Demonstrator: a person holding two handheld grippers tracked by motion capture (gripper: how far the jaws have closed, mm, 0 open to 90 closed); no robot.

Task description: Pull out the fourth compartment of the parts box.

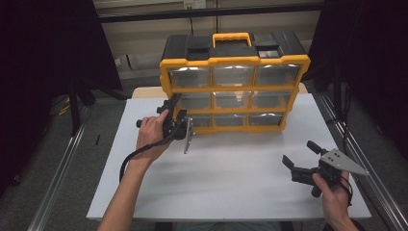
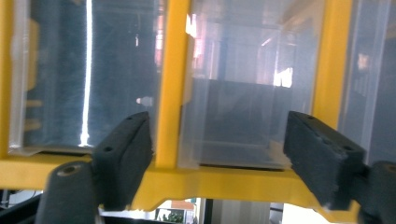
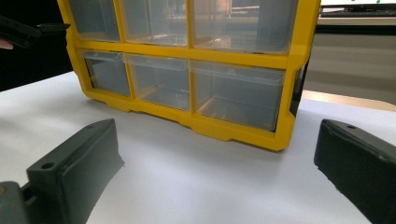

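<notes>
In the high view, a yellow and black drawer cabinet is standing in the upper middle of the frame, at the far part of a white table. It is carrying three rows of clear drawers and a yellow handle on its black top.

The left gripper is sitting left of centre in that view, held by the person's left hand, and it is pressing close to the lower left corner of the cabinet front. Its black cable is trailing down toward the forearm. In the left gripper view, the two black jaws are rising from the bottom corners of the frame, partly open, with a clear drawer in the middle of the frame between them. The left jaw is lying over a yellow upright bar of the frame; the right jaw is standing just beside the drawer's right edge. Whether the pads are touching the drawer cannot be told.

The right gripper is resting in the lower right of the high view, in the person's right hand, well apart from the cabinet. Its jaws are standing wide and are holding nothing. In the right gripper view, the cabinet is filling the upper part of the frame, with bare table between the jaws.
</notes>
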